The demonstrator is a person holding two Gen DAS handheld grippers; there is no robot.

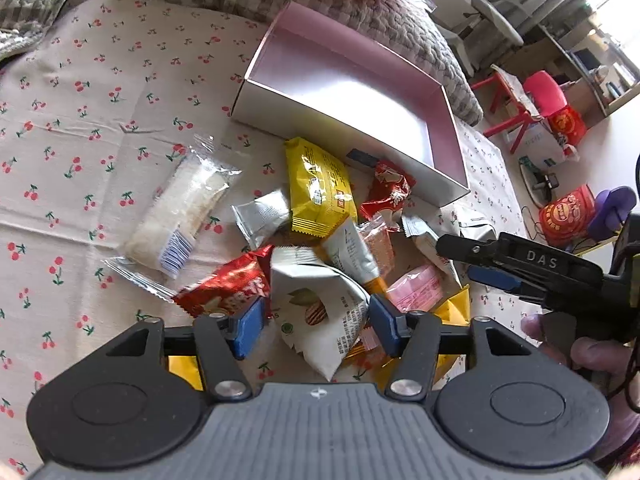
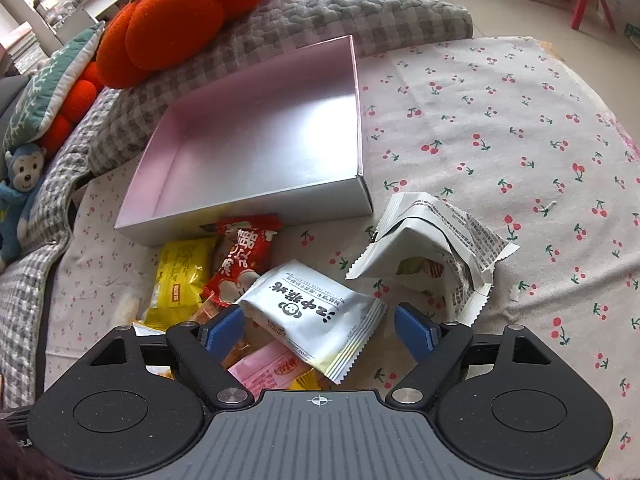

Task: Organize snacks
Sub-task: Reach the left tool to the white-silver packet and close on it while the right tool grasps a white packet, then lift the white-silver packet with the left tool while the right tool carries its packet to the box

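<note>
1. Left wrist view: we saw the left gripper (image 1: 316,322) angled down over the snack pile on the cherry-print cloth (image 1: 100,128).
2. Its blue pads (image 1: 249,330) sat on either side of a white wafer packet (image 1: 320,312). The jaws were partly closed around it; we couldn't tell if the pads actually pressed on it.
3. Pile contents there: yellow packet (image 1: 320,190), red packet (image 1: 228,290) just left of the white one, a second red packet (image 1: 388,190) close to the box, a clear-wrapped white cake (image 1: 176,216) off to the left, a pink packet (image 1: 416,290) to the right.
4. The pink-lined box (image 1: 352,92) sat just behind the pile, open, nothing in it.
5. The right gripper (image 1: 472,260) showed at the right edge, a hand (image 1: 592,352) behind it, fingers reaching into the pile's right side.
6. Right wrist view: right gripper (image 2: 320,330) had its jaws spread wide, a white packet with black print (image 2: 320,312) lying between them. Pads weren't touching it.
7. A torn-open white wrapper (image 2: 436,252) lay just right of the pile, apart from the box (image 2: 260,132).
8. Red packet (image 2: 244,256) and yellow packet (image 2: 180,276) lay against the box's front wall; the pink packet (image 2: 268,372) sat under the gripper.
9. Orange plush (image 2: 176,16) and a checked blanket (image 2: 320,4) sat behind the box.
</note>
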